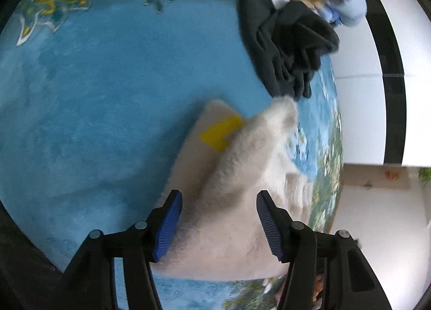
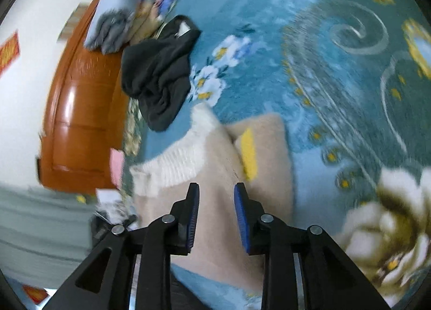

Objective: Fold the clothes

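Observation:
A fuzzy cream sweater with a yellow patch lies partly folded on the blue patterned bedspread. My left gripper is open, its blue pads on either side of the sweater's near part, not gripping it. In the right wrist view the same sweater shows its white ribbed hem and yellow patch. My right gripper is open just above the sweater's beige body, with cloth seen between the fingers.
A crumpled black garment lies beyond the sweater, also in the right wrist view. Folded bedding and a pillow are stacked behind it. An orange wooden headboard and white wall border the bed.

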Available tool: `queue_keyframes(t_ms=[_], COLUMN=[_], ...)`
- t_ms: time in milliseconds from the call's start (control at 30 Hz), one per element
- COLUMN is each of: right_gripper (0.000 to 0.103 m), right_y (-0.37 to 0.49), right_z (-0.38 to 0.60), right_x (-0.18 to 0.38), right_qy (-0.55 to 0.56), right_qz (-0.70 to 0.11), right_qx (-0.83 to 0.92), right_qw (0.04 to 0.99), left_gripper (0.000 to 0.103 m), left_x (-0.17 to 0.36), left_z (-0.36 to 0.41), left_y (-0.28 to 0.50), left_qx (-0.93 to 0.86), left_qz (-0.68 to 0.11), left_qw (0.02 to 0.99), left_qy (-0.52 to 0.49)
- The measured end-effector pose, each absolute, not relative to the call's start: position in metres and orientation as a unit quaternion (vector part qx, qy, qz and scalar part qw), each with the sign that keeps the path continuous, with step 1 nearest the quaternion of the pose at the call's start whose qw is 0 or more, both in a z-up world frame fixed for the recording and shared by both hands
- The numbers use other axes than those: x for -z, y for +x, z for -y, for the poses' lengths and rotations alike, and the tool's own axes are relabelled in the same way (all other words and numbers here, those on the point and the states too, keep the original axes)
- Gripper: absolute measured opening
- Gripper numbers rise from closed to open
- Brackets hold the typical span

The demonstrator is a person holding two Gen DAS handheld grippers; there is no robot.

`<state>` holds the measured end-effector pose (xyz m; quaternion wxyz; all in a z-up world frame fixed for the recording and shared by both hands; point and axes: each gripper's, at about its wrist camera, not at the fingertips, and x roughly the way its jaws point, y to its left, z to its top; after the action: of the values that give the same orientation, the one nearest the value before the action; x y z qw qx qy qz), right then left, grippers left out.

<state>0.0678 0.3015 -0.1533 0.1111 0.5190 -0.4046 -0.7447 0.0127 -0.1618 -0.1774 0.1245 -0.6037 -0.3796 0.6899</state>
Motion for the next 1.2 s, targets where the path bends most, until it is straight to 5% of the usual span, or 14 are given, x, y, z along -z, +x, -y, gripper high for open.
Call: queue_keyframes(t_ms=[133,333,400,467,700,967,1200], right_gripper=[0.028,0.031,0.017,0.014,0.012,0.012,0.013], right_y=[0.052,0.044,0.048,0.05,0.072,0.088,0.083], right_z=[-0.289,-0.28,-0.278,-0.274,-0.305,-0.316,-0.312], right_x=[0.152,0.166,0.161,0.156,0.124,0.183,0.177], right_qy=[0.529,0.539,0.532,0.529,0.442,0.507,0.523], right_qz=[0.336,0.326,0.334,0.332,0.404,0.413,0.384], right_qx=[0.772,0.769,0.769,0.768,0.781,0.749,0.754], right_qw=[0.108,0.105,0.116,0.141,0.179,0.102,0.103], left_gripper=[0.057,0.031,0.023,0.015,0.013,0.013,0.015], left_x=[0.166,0.155,0.153,0.147,0.119,0.179,0.168], left_z=[0.146,0.131,0.13,0.132,0.136,0.147,0.149], left_y=[0.01,0.011,0.011,0.013,0.019,0.02,0.019], left_qx=[-0.717,-0.749,-0.752,-0.755,-0.772,-0.731,-0.729], left_qz=[0.318,0.228,0.231,0.237,0.28,0.299,0.304], left_qw=[0.136,0.13,0.131,0.137,0.197,0.142,0.164], left_qy=[-0.605,-0.608,-0.604,-0.595,-0.535,-0.596,-0.591])
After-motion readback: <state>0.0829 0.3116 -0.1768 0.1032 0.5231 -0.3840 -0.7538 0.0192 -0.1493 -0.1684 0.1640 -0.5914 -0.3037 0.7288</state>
